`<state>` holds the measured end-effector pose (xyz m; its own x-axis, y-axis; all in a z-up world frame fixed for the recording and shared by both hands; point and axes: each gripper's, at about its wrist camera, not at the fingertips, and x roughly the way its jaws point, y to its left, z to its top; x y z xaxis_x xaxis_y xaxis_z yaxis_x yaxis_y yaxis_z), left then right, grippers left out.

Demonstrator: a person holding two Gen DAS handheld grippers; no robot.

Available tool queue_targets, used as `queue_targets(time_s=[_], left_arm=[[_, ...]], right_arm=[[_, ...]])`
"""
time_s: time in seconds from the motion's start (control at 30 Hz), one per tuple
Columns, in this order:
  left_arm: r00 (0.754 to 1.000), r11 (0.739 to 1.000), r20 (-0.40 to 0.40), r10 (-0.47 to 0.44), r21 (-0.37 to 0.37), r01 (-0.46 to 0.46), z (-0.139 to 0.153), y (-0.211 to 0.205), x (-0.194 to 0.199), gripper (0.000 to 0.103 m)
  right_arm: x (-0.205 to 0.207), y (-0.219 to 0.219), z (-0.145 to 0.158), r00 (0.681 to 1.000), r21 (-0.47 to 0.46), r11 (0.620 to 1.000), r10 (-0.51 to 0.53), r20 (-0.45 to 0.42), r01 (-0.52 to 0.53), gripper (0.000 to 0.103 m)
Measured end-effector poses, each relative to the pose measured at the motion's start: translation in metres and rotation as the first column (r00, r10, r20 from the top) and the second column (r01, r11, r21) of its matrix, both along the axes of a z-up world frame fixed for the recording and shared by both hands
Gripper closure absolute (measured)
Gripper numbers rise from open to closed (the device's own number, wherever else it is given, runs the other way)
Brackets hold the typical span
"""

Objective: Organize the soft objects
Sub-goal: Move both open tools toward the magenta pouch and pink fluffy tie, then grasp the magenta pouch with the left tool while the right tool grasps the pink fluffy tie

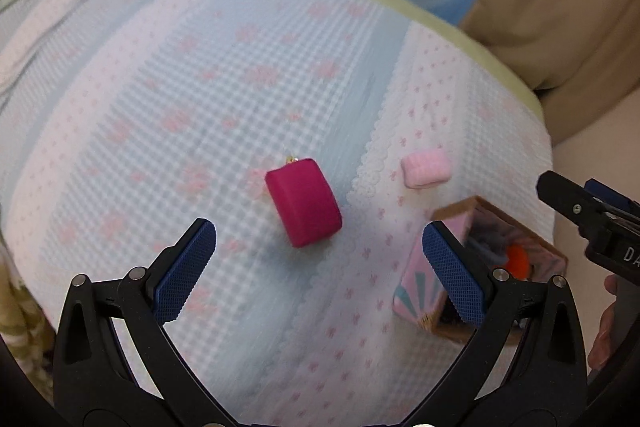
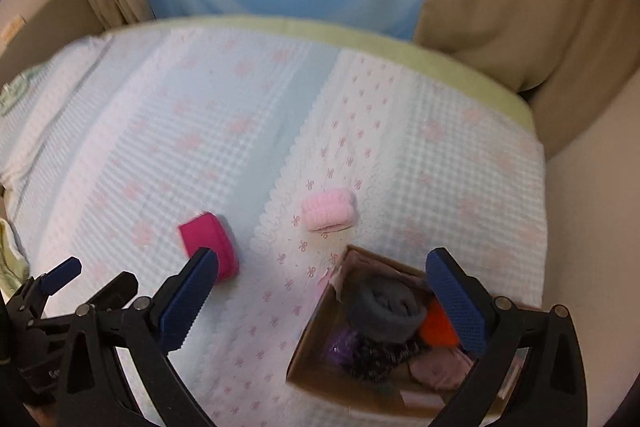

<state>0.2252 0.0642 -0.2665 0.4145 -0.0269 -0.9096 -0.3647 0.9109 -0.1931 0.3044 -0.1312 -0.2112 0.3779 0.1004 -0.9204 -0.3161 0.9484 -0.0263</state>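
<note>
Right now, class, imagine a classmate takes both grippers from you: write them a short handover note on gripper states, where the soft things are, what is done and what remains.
Left gripper: open, empty, hovering over the bedspread just short of the magenta block.
Right gripper: open, empty, above the cardboard box.
Done: the box already holds a grey roll, an orange item, and purple, dark and pale pink pieces.
Left: the magenta block and the light pink roll both lie loose on the bedspread beyond the box. They probably go in next; the block is nearest the left gripper.
</note>
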Motion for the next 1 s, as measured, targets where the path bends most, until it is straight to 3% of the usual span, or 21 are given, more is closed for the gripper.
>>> queue_targets(time_s=[0.27,0.37,0.5,0.67,0.77,0.83,0.9,1.0], left_arm=[[0.993,0.996,-0.090,0.077,-0.047,-0.081,-0.094,0.006,0.052,0.000],[0.990,0.996,-0.117,0.083,-0.023,-0.086,-0.122,0.004,0.064,0.000],[0.985,0.994,-0.140,0.097,-0.028,-0.102,-0.149,0.004,0.072,0.007],[0.980,0.992,-0.161,0.114,-0.039,-0.121,-0.168,0.003,0.077,0.007],[0.978,0.992,-0.175,0.111,-0.033,-0.118,-0.178,0.000,0.084,0.007],[0.975,0.991,-0.188,0.119,-0.034,-0.127,-0.184,0.000,0.088,0.010],[0.973,0.990,-0.192,0.127,-0.027,-0.135,-0.188,0.001,0.090,0.032],[0.974,0.991,-0.190,0.120,-0.030,-0.128,-0.189,0.002,0.093,0.037]], right_arm=[[0.057,0.018,-0.094,0.991,-0.082,0.994,0.060,-0.116,-0.069,0.000],[0.073,0.022,-0.120,0.985,-0.104,0.990,0.084,-0.150,-0.101,0.000],[0.091,0.030,-0.154,0.970,-0.134,0.979,0.121,-0.212,-0.151,0.000],[0.099,0.040,-0.181,0.955,-0.184,0.959,0.169,-0.243,-0.216,0.000],[0.105,0.044,-0.197,0.946,-0.185,0.958,0.164,-0.281,-0.221,0.011],[0.108,0.044,-0.207,0.939,-0.178,0.960,0.156,-0.308,-0.218,0.026],[0.109,0.044,-0.213,0.941,-0.201,0.957,0.143,-0.306,-0.211,0.032],[0.107,0.044,-0.214,0.946,-0.209,0.955,0.147,-0.289,-0.212,0.041]])
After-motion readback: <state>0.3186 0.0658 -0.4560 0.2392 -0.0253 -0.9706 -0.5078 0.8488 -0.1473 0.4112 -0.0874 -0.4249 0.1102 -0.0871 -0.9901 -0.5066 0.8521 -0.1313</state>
